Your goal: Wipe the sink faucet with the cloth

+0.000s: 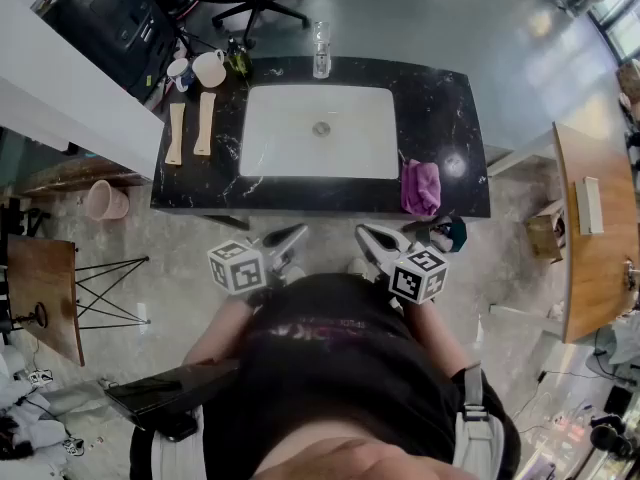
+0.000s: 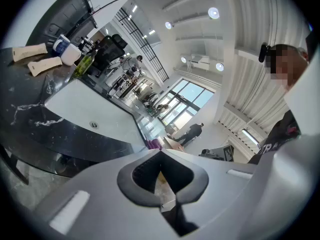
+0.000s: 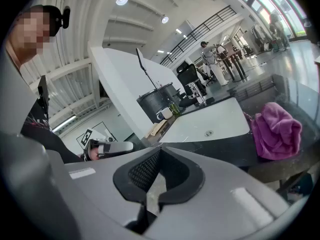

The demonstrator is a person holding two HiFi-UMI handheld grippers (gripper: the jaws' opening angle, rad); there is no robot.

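The left gripper (image 1: 286,240) and the right gripper (image 1: 374,238) sit low at centre frame, each with its jaws closed together on nothing. Above them, the purple cloth (image 1: 420,186) lies on the black counter (image 1: 445,108), right of the white sink (image 1: 285,138). The faucet (image 1: 321,50) stands at the sink's top edge.

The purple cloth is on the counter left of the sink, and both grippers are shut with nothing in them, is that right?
Not quite. The head view shows the purple cloth on the counter right of the sink, near the front edge. The rest holds: the left gripper and the right gripper are both shut with nothing in them.
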